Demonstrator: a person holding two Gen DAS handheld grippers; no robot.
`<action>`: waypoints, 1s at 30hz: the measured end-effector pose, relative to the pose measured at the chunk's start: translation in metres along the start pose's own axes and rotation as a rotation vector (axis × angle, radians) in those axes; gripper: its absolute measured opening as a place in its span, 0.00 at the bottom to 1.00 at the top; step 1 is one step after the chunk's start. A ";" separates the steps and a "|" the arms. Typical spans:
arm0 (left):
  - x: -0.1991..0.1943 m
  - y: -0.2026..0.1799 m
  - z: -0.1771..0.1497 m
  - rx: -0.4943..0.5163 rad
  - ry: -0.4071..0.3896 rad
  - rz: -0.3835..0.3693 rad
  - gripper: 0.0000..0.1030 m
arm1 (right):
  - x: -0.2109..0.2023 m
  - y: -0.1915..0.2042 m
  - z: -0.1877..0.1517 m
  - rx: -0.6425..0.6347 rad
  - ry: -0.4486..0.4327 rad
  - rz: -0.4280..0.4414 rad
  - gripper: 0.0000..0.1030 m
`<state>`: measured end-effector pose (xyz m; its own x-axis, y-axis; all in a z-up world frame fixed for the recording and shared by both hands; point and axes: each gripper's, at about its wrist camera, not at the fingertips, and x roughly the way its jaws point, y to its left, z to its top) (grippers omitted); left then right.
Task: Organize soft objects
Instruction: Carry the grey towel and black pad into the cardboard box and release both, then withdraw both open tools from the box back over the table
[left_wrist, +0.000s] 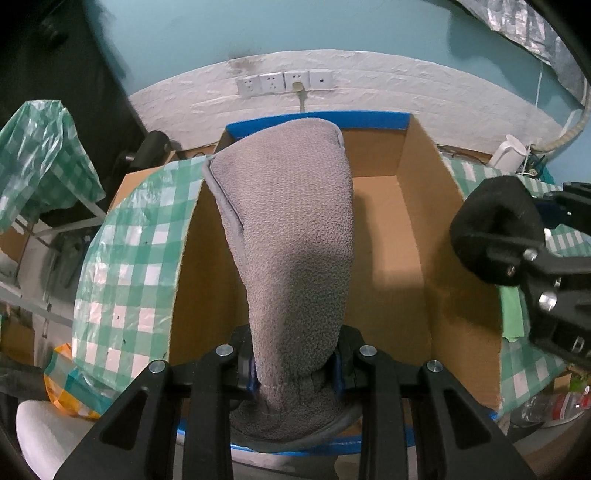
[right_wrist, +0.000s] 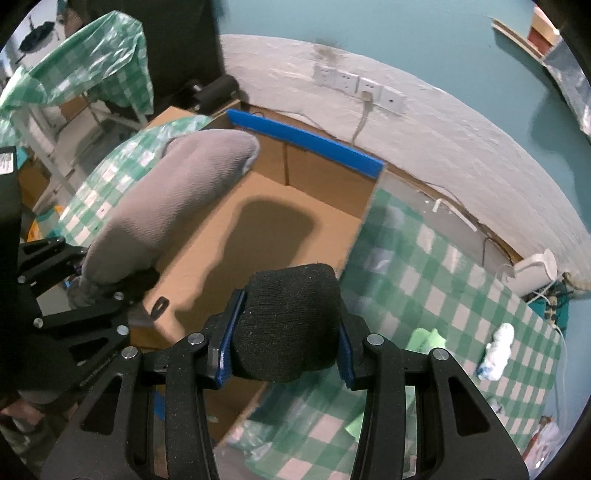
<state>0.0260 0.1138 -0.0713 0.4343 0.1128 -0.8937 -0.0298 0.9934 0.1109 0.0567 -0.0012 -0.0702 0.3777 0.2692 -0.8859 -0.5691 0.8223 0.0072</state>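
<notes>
Your left gripper (left_wrist: 295, 373) clamps the rolled grey terry towel (left_wrist: 291, 229) over the open cardboard box (left_wrist: 399, 229); your right gripper (right_wrist: 286, 350) (at three o'clock) squeezes the black knitted bundle (right_wrist: 291, 317).

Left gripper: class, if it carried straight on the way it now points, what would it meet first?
Probably the floor of the cardboard box. The left gripper angles down into it, holding the grey towel, whose far end would likely touch first; depth is unclear.

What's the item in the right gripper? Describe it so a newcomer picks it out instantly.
Start at the open cardboard box with the blue-taped rim on the green-checked tablecloth. Beside its near right edge, the right gripper has its jaws clamped on a black knitted bundle. It is short, rounded and dark, unlike the long grey towel roll that the left gripper holds over the box.
</notes>
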 end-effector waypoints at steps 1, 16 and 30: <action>0.001 0.002 0.000 -0.004 0.004 0.006 0.30 | 0.002 0.003 0.001 -0.005 0.004 0.003 0.42; 0.001 0.000 0.000 0.023 -0.016 0.080 0.56 | 0.009 0.009 -0.001 -0.022 0.002 0.007 0.64; -0.005 -0.014 0.004 0.032 -0.042 0.040 0.60 | -0.013 -0.023 -0.018 0.046 -0.027 -0.029 0.67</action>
<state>0.0275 0.0991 -0.0670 0.4710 0.1504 -0.8692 -0.0196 0.9869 0.1601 0.0523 -0.0324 -0.0674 0.4134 0.2584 -0.8731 -0.5235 0.8520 0.0042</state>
